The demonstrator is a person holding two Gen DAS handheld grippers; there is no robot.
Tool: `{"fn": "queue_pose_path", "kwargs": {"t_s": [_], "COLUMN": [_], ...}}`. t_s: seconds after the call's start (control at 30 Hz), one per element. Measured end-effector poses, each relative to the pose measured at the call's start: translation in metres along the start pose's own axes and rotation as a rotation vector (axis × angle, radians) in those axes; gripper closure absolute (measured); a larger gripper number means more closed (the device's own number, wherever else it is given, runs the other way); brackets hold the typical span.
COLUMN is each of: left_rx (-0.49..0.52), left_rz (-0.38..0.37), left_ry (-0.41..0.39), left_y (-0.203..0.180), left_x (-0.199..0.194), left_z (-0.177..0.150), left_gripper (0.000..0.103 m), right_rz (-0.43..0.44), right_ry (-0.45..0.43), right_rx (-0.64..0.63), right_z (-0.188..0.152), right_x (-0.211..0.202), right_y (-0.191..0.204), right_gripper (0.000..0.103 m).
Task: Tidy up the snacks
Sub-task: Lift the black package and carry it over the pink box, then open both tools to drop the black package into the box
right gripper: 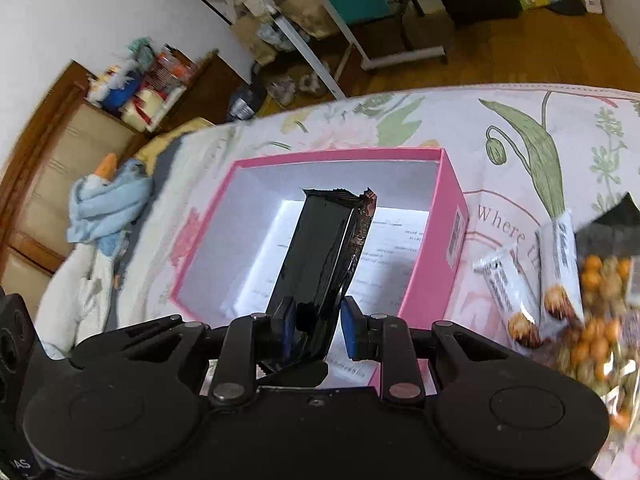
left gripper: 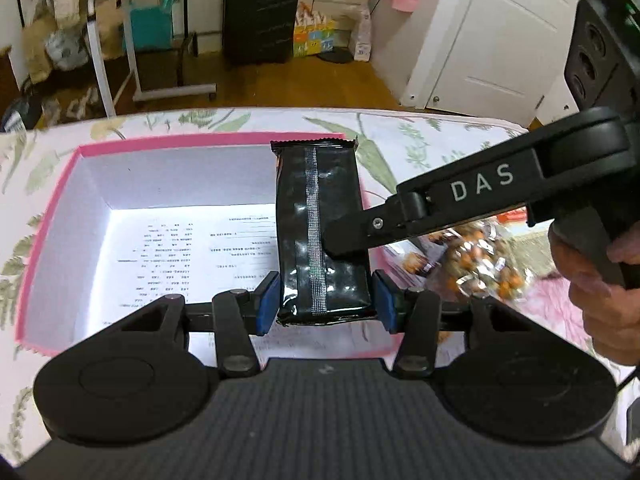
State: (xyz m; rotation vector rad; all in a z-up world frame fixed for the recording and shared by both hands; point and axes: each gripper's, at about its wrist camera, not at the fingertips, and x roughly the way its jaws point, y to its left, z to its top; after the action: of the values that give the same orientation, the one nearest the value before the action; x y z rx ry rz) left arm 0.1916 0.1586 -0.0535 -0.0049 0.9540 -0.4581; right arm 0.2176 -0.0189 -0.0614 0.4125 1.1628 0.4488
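Note:
A black snack packet (left gripper: 324, 232) is held over the open pink box (left gripper: 52, 216). My left gripper (left gripper: 326, 296) has its blue pads on both sides of the packet's near end. My right gripper (right gripper: 318, 326) comes in from the right in the left wrist view, where it touches the packet's right side. In the right wrist view the same packet (right gripper: 320, 248) stands between my right gripper's blue pads, above the pink box (right gripper: 432, 240). The box holds a printed paper sheet (left gripper: 192, 248).
Loose snacks lie on the floral cloth right of the box: two white bars (right gripper: 556, 264) and a clear bag of orange and tan nuts (right gripper: 600, 320), also seen in the left wrist view (left gripper: 472, 264). A goose plush (right gripper: 104, 204) lies left. A suitcase (left gripper: 260, 12) stands beyond.

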Motion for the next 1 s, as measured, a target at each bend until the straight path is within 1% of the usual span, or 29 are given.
{"fn": "queue_pose_path", "kwargs": {"t_s": [0.1,0.17,0.27,0.33,0.4,0.5,0.57,0.63,0.67,0.73,0.87,1.0], "left_rx": [-0.032,-0.053,-0.109,-0.162,-0.182,-0.126,-0.095,-0.085,-0.081,-0.071,-0.026,0.049], "left_rz": [-0.009,-0.017,-0.056,-0.084,-0.074,-0.027,-0.023,-0.021,-0.024,-0.033,-0.05,-0.082], "left_ry": [0.026,0.041,0.051,0.054,0.047,0.011,-0.002,0.002,0.003,0.001,-0.013,-0.038], "left_y": [0.011,0.018,0.029,0.035,0.036,0.029,0.024,0.023,0.022,0.02,0.007,-0.015], "left_x": [0.025,0.04,0.055,0.063,0.066,0.065,0.062,0.059,0.056,0.049,0.021,-0.009], "left_z": [0.003,0.005,0.001,0.0,-0.002,-0.005,-0.008,-0.009,-0.009,-0.01,-0.014,-0.017], "left_gripper": [0.055,0.055,0.055,0.053,0.051,0.048,0.044,0.044,0.044,0.044,0.044,0.044], "right_rz": [-0.049,-0.097,-0.162,-0.207,-0.247,-0.254,-0.252,-0.244,-0.223,-0.17,-0.155,-0.16], "right_ry": [0.046,0.064,0.059,0.048,0.041,0.01,-0.011,-0.031,-0.044,-0.069,-0.123,-0.173], "right_rx": [0.004,-0.002,-0.04,-0.085,-0.139,-0.181,-0.192,-0.195,-0.191,-0.168,-0.172,-0.163], "right_z": [0.015,0.021,0.023,0.021,0.017,0.013,0.009,0.005,0.001,-0.008,-0.03,-0.053], "right_x": [0.022,0.034,0.041,0.043,0.044,0.036,0.028,0.018,0.009,-0.011,-0.055,-0.107], "right_y": [-0.001,-0.001,0.005,0.011,0.017,0.02,0.02,0.017,0.015,0.011,0.004,-0.008], "right_gripper": [0.073,0.072,0.072,0.069,0.071,0.07,0.07,0.07,0.07,0.07,0.067,0.063]}}
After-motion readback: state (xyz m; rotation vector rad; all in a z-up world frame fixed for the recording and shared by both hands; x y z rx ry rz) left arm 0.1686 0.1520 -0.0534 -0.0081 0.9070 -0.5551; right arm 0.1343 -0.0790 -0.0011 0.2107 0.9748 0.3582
